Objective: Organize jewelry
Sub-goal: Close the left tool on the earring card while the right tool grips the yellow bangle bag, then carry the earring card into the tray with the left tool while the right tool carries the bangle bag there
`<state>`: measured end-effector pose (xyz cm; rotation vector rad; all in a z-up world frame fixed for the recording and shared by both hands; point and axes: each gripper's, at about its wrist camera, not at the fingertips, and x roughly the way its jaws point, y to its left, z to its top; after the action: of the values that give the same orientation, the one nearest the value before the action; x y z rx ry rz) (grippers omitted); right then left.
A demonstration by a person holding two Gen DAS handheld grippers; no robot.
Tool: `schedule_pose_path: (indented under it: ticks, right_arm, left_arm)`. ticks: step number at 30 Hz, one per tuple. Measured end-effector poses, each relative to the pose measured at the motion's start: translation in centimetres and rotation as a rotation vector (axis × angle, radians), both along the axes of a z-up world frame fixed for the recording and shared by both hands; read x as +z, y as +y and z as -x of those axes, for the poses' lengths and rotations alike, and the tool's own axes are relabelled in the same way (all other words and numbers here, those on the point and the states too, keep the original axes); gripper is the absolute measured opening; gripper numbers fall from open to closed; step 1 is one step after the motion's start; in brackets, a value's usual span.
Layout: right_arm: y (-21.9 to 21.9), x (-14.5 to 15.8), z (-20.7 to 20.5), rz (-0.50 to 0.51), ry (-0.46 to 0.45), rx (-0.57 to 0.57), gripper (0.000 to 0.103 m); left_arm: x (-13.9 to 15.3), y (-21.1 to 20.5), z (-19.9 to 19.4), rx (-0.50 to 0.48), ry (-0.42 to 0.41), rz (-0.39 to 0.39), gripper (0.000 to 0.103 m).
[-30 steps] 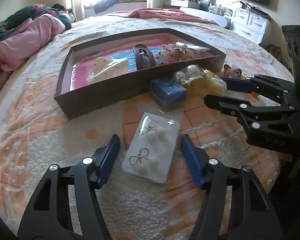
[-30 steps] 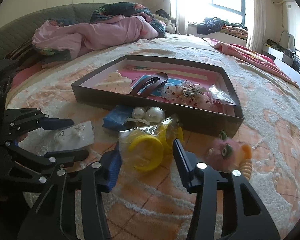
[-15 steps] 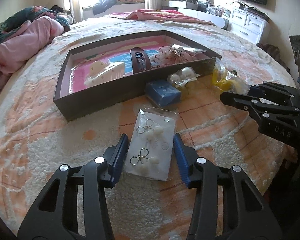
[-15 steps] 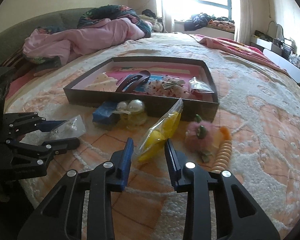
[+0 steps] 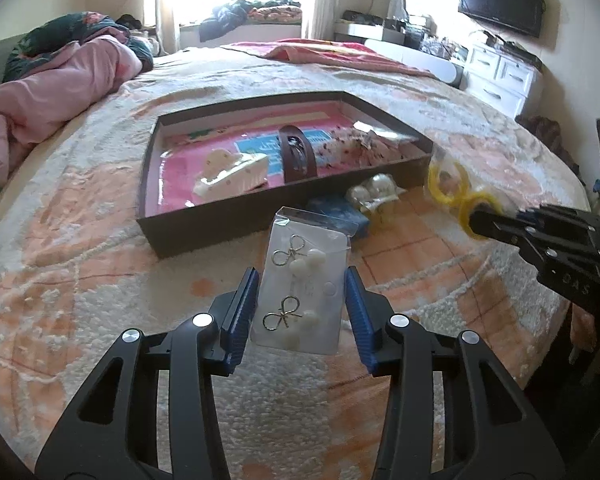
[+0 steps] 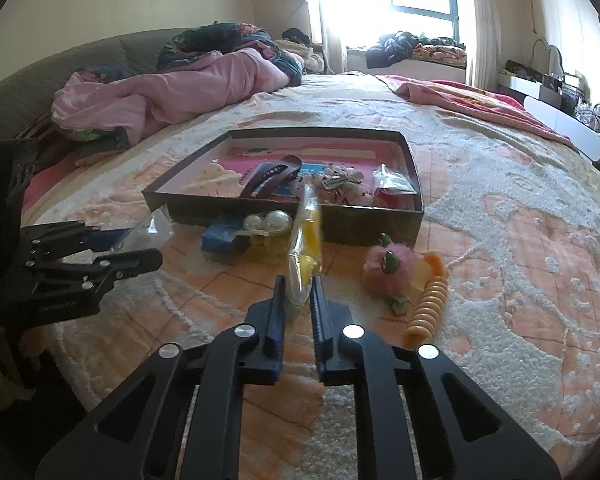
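Left wrist view: I have the left gripper (image 5: 300, 314) set around a flat clear plastic packet of bow-shaped pearl earrings (image 5: 304, 282). Its jaws are closing, and the blue pads sit at the packet's two long edges; the packet appears lifted off the orange-and-cream tufted bedspread (image 5: 80, 280), so I judge the pads already bear on it.

Right wrist view: the right gripper (image 6: 298, 312) is clamped on the lower end of a clear bag holding yellow plastic rings (image 6: 306, 240), with the jaws almost together. The bag stands up from the pads, off the bedspread.

The target is the shallow dark brown tray with a pink lining (image 5: 236, 216), which lies just beyond both items. It already holds a cream polka-dot hair claw (image 5: 230, 174), a brown hair clip (image 5: 296, 152) and a speckled fabric piece.

Procedure I would follow:
1. Confirm the left grip before moving. The packet is thin and slippery, and held by its edges it may bow or slide out.
2. Carry one item at a time, since the two grippers are near each other.
3. Clear the tray's near wall, then release low over a bare pink area.
4. Keep the yellow-ring bag level; a grip at one end lets it swing.

A blue box (image 6: 220, 238), a bag of large pearls (image 6: 268, 222), a pink fluffy clip (image 6: 388, 268) and an orange spiral hair tie (image 6: 428, 304) remain outside the tray.
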<state>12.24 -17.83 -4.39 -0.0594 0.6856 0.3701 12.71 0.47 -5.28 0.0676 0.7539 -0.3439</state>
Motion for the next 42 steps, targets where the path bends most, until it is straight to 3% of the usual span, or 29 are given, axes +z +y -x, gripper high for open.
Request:
schedule_pose_path:
  ticks: [12,29,42]
  right_arm:
    - [2.1,2.0,-0.2,-0.016,-0.042,0.053,0.009]
    - [3.9,2.4,-2.4,-0.012,-0.067,0.079,0.009]
    - [3.1,3.1,-5.1,-0.015,-0.090,0.034,0.009]
  left_arm:
    - [1.3,2.9,-0.6,0.100,-0.032,0.053,0.034]
    - [2.6,4.9,-2.4,0.175,-0.051,0.099,0.034]
    - [4.3,4.3,-5.2,0.186,-0.094,0.072,0.034]
